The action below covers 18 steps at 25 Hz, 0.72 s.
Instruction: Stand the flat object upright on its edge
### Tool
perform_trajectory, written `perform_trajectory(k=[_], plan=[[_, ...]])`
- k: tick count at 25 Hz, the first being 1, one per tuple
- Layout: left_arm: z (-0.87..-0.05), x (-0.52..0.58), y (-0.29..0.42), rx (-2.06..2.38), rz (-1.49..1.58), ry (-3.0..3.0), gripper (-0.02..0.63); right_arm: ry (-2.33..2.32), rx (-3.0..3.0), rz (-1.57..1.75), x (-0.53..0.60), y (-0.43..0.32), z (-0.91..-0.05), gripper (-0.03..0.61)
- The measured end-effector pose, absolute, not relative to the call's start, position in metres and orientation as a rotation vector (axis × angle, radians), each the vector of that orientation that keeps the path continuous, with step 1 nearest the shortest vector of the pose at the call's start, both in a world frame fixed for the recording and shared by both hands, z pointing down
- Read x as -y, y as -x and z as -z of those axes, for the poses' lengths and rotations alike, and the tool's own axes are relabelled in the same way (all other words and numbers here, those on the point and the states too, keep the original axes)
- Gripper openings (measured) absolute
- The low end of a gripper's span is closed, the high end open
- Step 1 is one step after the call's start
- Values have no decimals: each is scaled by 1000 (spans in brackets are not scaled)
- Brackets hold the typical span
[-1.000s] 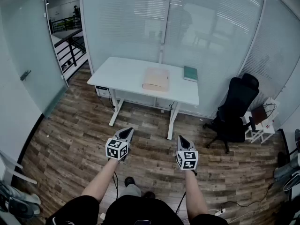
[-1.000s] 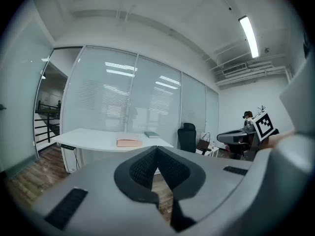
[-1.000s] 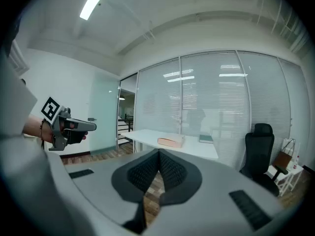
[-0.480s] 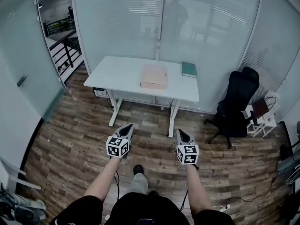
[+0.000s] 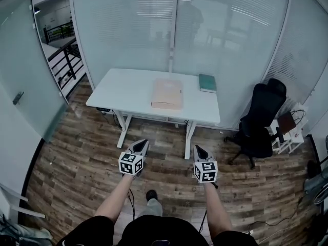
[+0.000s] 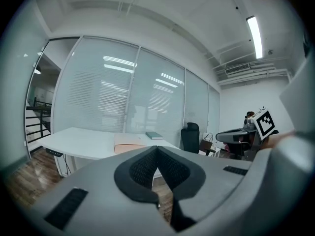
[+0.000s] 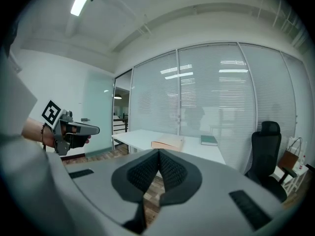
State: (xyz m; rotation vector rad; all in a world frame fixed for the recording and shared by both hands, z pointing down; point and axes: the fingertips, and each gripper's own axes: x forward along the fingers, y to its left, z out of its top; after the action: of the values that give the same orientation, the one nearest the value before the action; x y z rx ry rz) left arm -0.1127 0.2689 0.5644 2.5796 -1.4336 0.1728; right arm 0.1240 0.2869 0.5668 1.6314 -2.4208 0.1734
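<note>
A flat tan box (image 5: 167, 94) lies on the white table (image 5: 123, 91) ahead, with a green book (image 5: 207, 82) lying flat at the table's far right. Both show small in the gripper views: the tan box (image 6: 130, 142) (image 7: 168, 143) and the book (image 6: 154, 135) (image 7: 208, 140). My left gripper (image 5: 141, 144) and right gripper (image 5: 198, 150) are held side by side over the wooden floor, well short of the table. Each one's jaws are shut with nothing between them, left (image 6: 157, 149) and right (image 7: 158, 153).
A black office chair (image 5: 259, 119) stands right of the table. Glass walls with blinds (image 5: 205, 35) run behind it. A small white rack with bags (image 5: 289, 127) is at far right, a glass door (image 5: 23, 76) at left. Cables (image 5: 279, 219) lie on the floor at lower right.
The view has moved forward: the table sits lower and nearer in the frame. Both grippers keep their spacing and stay shut.
</note>
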Motion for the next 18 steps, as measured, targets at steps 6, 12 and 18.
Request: perform_trajectory(k=[6,12,18], plan=[[-562,-197,120,1406,-187,-2599,21,-1658,2401,-178,-219,-117,-563,21],[-559,-140,129,1378,-184,-2613,21,-1682,2398,-207,-165,-107,-559,21],[-563,-91,141,1353,-178,-2617,21,-1688,2387,-203,-117,-89,-558,21]])
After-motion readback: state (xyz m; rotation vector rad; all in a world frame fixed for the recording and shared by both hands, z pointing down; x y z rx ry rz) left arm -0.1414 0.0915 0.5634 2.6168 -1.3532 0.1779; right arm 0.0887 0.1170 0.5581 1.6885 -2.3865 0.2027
